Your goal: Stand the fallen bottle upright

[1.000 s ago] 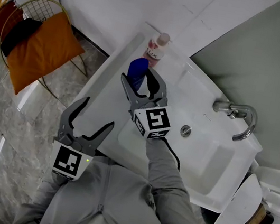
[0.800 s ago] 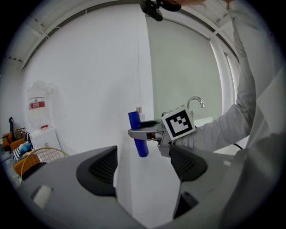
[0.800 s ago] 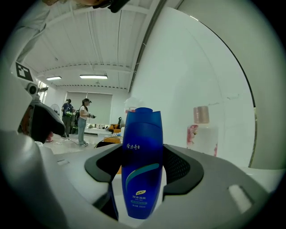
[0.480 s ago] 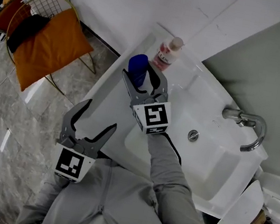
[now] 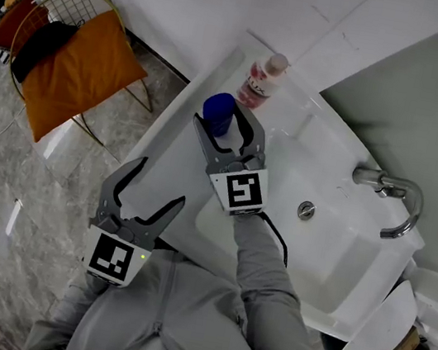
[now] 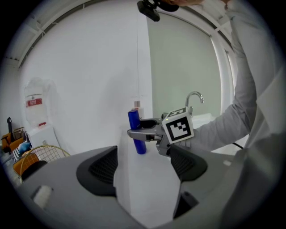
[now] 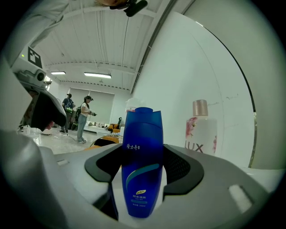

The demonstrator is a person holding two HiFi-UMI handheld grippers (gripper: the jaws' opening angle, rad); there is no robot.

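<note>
My right tool (image 5: 222,120) is gripping the blue bottle (image 5: 217,108) upright on the worktop (image 5: 176,141), steadying it. My left tool (image 5: 159,183) is hanging open, empty.

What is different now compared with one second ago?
Little: the blue bottle, still clamped in the right tool, seems tipped slightly more upright. The left tool stayed open and empty; the pink bottle did not move.
</note>
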